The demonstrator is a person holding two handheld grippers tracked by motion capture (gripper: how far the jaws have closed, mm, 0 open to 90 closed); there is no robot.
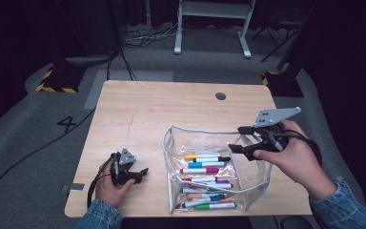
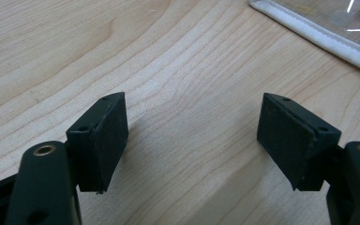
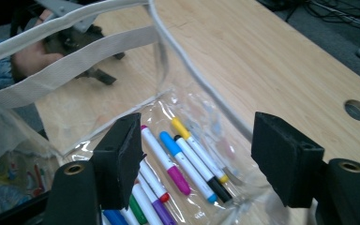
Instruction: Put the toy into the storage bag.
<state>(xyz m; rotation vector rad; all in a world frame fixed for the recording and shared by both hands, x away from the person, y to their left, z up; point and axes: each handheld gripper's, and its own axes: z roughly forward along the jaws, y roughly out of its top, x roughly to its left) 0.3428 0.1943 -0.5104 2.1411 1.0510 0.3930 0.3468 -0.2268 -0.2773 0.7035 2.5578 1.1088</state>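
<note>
Risk at this moment centres on the clear pouch (image 1: 205,167) lying at lower centre of the high view, its white-trimmed mouth standing open toward the middle of the table (image 1: 138,109) and held by nothing. Your left gripper (image 1: 140,172), nearest you at lower left of that view, rests low over bare wood just left of the pouch; in the left gripper view its jaws stand wide apart with only wood grain between them and the pouch's white edge (image 2: 318,35) at upper right, so it steadies nothing. Should you nudge the soft wall or rim, the pouch could slump or slide, and the markers (image 1: 207,164) lying loose inside, among them yellow, blue, magenta, purple and green ones, could roll toward the mouth and spill onto the wood. Your right gripper (image 1: 236,139), farther up at right centre of the high view, hangs above the pouch's right rim, jaws at full spread, gripping nothing and touching nothing that can be seen; in the right gripper view the markers (image 3: 183,159) lie below and between the pads (image 3: 122,159), seen past the curved trim. A descent from there risks catching the trim or pinching plastic film instead of a barrel. Farthest off, at upper right of the tabletop, the round cable hole (image 1: 220,96) lies well apart from the work.
</note>
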